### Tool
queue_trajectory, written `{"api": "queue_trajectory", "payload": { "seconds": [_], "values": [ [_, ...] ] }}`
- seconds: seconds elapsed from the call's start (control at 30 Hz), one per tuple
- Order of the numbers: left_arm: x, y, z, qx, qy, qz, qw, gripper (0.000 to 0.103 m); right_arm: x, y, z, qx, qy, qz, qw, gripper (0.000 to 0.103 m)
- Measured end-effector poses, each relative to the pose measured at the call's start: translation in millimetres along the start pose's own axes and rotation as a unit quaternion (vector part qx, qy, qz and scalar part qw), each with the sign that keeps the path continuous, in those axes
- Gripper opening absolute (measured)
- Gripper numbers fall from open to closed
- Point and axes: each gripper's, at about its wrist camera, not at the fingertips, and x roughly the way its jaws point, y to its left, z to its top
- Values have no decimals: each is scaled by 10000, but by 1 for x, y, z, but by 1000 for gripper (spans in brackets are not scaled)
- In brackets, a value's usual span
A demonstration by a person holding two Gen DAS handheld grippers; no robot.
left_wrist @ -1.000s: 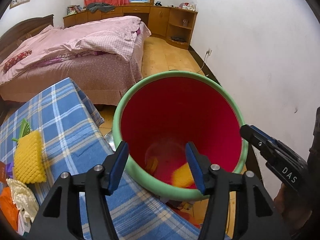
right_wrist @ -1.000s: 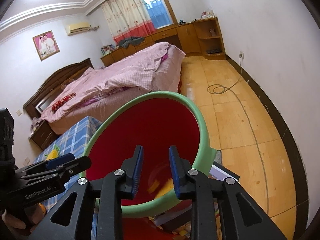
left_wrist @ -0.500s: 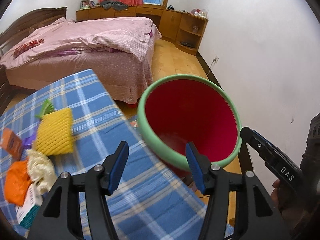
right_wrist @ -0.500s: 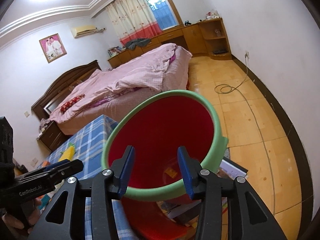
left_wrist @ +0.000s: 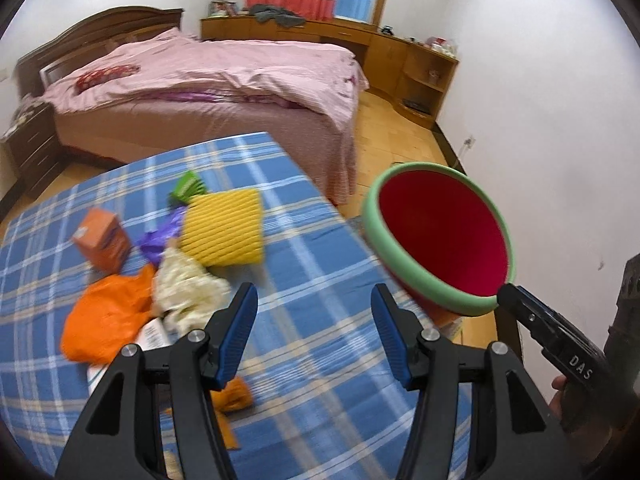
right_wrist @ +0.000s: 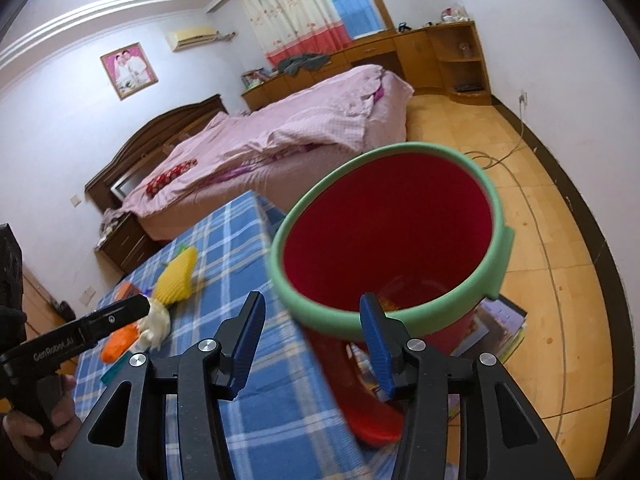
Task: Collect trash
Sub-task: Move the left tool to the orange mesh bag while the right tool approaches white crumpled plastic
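Left wrist view: left gripper [left_wrist: 314, 334] is tilting down over the checked tablecloth [left_wrist: 312, 264], gaping empty; right gripper [right_wrist: 312, 340], just opening, is hanging empty before the bin [right_wrist: 308, 292].

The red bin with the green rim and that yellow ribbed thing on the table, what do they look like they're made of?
Red bin: probably plastic, smooth with a dull sheen. Yellow ribbed thing: apparently foam netting, matte with regular ridges.

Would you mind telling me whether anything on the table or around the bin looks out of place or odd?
Yes. Loose rubbish lies in a heap on the blue checked table: an orange bag, crumpled white paper, an orange box and a yellow ribbed piece. The red bin stands on flat things beside the table rather than on bare floor.
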Motion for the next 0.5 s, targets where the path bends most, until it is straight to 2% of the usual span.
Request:
{"api": "queue_trajectory", "payload": {
  "seconds": [0.37, 0.5],
  "values": [
    [-16, 71, -16, -442, 26, 497, 9978, 59, 11, 34, -14, -172, 305, 170, 9992, 54],
    [-16, 100, -19, -554, 44, 847, 9949, 67, 18, 45, -17, -279, 420, 191, 9985, 56]
  ]
}}
